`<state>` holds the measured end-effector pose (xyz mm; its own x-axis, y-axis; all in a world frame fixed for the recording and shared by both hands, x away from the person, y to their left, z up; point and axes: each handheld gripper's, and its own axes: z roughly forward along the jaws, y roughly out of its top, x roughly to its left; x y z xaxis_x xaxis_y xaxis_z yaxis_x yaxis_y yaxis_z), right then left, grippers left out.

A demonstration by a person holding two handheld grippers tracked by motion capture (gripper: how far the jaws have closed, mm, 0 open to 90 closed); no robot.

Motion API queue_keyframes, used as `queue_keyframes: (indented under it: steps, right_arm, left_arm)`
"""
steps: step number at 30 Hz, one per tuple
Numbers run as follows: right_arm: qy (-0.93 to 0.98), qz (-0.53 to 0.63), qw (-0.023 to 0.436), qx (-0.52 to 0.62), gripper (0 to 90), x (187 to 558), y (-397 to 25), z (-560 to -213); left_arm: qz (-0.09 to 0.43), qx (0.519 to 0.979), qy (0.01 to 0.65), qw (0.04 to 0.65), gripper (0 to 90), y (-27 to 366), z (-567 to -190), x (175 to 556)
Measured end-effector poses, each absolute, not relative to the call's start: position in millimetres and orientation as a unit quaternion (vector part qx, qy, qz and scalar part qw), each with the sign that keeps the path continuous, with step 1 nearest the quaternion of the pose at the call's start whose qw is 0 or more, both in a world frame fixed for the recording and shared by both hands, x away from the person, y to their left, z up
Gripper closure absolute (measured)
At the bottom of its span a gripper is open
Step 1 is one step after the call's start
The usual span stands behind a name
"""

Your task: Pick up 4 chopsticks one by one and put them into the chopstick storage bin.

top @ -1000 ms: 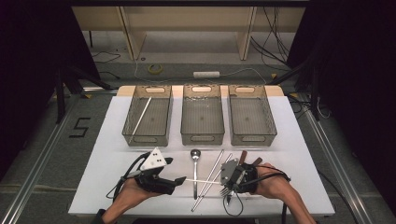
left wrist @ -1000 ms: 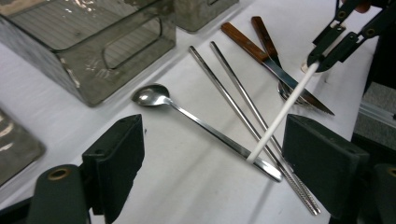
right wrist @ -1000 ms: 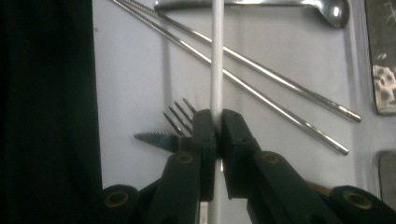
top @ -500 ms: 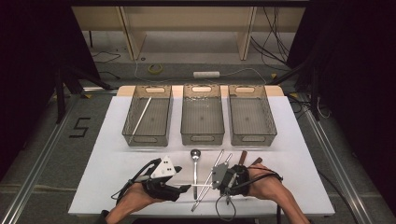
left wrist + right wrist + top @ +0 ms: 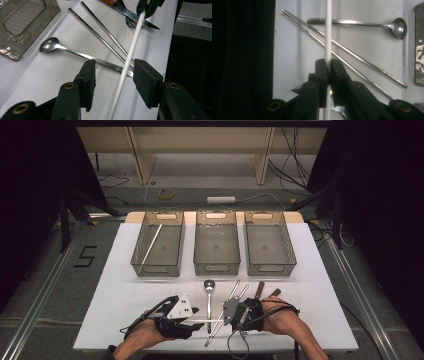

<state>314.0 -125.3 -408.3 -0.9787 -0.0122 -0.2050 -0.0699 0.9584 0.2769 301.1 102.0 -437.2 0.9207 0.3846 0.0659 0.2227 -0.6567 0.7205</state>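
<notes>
My right gripper [image 5: 328, 65] is shut on a thin white chopstick [image 5: 328, 30] and holds it above the white table. In the high view the chopstick [image 5: 207, 321] runs level from my right gripper [image 5: 229, 316] to my left gripper [image 5: 196, 322]. My left gripper [image 5: 115, 71] is open, and the white chopstick [image 5: 125, 72] passes between its jaws, closer to the right one, touching neither. Beneath lie a metal spoon [image 5: 50, 45] and two metal chopsticks [image 5: 105, 35].
Three grey bins stand in a row at the back: the left bin [image 5: 172, 265] holds another white chopstick [image 5: 151, 245]; the middle bin [image 5: 216, 267] and the right bin [image 5: 270, 267] look bare inside. A brown-handled knife [image 5: 259, 290] lies by my right hand. The table's front edge is close below.
Both hands have moved toward each other. The right gripper has swung the white chopstick leftward, and the left gripper's open jaws have come around its free end.
</notes>
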Motion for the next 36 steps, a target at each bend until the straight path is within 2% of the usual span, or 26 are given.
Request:
queue_keyframes:
  steps: [8,24,32,36]
  right_arm:
    - [0.985,0.139,0.097,-0.028,85.3,313.2,-122.0,-408.9]
    - [0.985,0.134,0.095,-0.045,85.3,310.8,-116.1,-408.7]
    - [0.986,0.128,0.091,-0.061,84.8,309.7,-115.6,-410.2]
    - [0.985,0.132,0.09,-0.065,83.9,309.8,-116.6,-410.2]
  left_arm:
    - [0.095,0.913,0.152,0.367,63.3,102.2,-436.5,300.0]
    - [0.082,0.926,0.119,0.349,77.5,98.4,-437.7,296.3]
    - [0.066,0.935,0.081,0.339,84.2,96.8,-438.9,292.8]
    - [0.057,0.934,0.08,0.342,85.1,97.5,-438.9,292.9]
